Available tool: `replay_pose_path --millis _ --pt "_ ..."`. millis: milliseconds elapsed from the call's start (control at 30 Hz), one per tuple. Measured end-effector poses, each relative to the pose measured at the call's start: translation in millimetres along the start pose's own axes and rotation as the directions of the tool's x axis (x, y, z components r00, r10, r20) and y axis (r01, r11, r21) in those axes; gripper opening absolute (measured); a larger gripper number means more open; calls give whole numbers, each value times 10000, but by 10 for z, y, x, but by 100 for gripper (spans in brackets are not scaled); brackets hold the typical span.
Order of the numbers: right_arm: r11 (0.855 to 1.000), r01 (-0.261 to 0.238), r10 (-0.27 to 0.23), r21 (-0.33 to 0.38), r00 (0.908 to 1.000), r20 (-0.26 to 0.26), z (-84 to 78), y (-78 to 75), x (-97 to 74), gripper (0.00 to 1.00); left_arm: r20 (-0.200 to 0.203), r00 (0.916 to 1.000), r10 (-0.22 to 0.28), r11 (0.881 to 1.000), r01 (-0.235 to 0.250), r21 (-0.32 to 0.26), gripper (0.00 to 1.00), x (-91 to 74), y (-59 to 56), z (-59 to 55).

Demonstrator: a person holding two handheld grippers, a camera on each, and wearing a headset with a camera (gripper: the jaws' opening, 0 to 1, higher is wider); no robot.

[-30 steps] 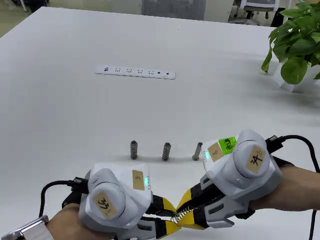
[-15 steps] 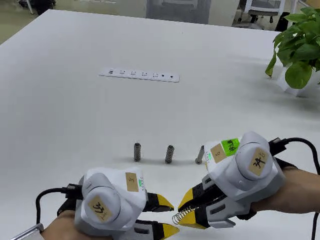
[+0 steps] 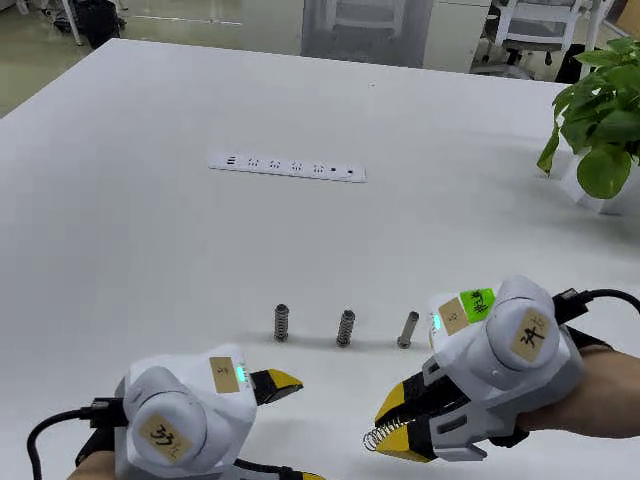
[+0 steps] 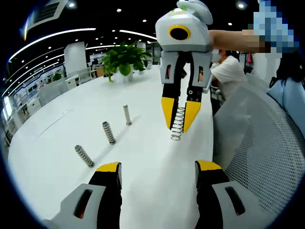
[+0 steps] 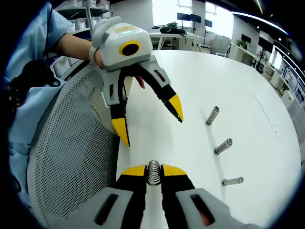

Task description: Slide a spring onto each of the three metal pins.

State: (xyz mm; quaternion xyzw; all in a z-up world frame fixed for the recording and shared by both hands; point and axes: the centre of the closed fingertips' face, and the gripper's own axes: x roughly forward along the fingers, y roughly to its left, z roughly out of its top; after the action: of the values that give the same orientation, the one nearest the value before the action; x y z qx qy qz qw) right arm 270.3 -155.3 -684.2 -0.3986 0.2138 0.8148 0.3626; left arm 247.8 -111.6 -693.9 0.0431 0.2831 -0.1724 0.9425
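In the head view, 3 metal pins are seen standing in a row on a white table [image 3: 120, 230]. The left pin [image 3: 281, 322] and middle pin [image 3: 345, 327] are each sleeved by a spring, and the right pin [image 3: 408, 328] is bare. Near the right pin, the right gripper [image 3: 392, 425] is clamped on a loose spring [image 3: 378, 437]. The left gripper [image 3: 290, 430] is held apart from it, jaws spread and empty. A power strip [image 3: 288, 167] lies farther back.

In the left gripper view, the left gripper [image 4: 158, 167] is seen splayed with nothing between its jaws. Opposite it, the loose spring [image 4: 177, 131] is pinched between the yellow tips of the right gripper [image 4: 178, 112].

In the right gripper view, the loose spring [image 5: 153, 176] is gripped by the right gripper [image 5: 153, 168]. The left gripper [image 5: 151, 121] is seen opposite with its jaws parted.
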Motion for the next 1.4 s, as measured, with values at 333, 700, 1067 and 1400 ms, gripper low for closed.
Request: replay_pose_path --millis 333,700,1067,1400 --pt "9992 119 -145 -394 9976 -676 -122 -174 -115 12 715 9892 1279 9862 -1192 -1148 78 -132 271 13" --pt "9937 480 -625 -1012 9874 -1456 -152 -549 -350 12 905 9693 2285 9616 -2102 -1767 97 -177 473 6" --pt "9833 748 -1098 -1661 9709 -2129 -179 -953 -514 12 1001 9628 2512 9505 -2258 -2134 100 -192 502 14" --pt "9746 733 -1327 -2114 9501 -2823 -210 -1221 -598 12 1093 9561 2720 9378 -2379 -2528 100 -229 567 -3"
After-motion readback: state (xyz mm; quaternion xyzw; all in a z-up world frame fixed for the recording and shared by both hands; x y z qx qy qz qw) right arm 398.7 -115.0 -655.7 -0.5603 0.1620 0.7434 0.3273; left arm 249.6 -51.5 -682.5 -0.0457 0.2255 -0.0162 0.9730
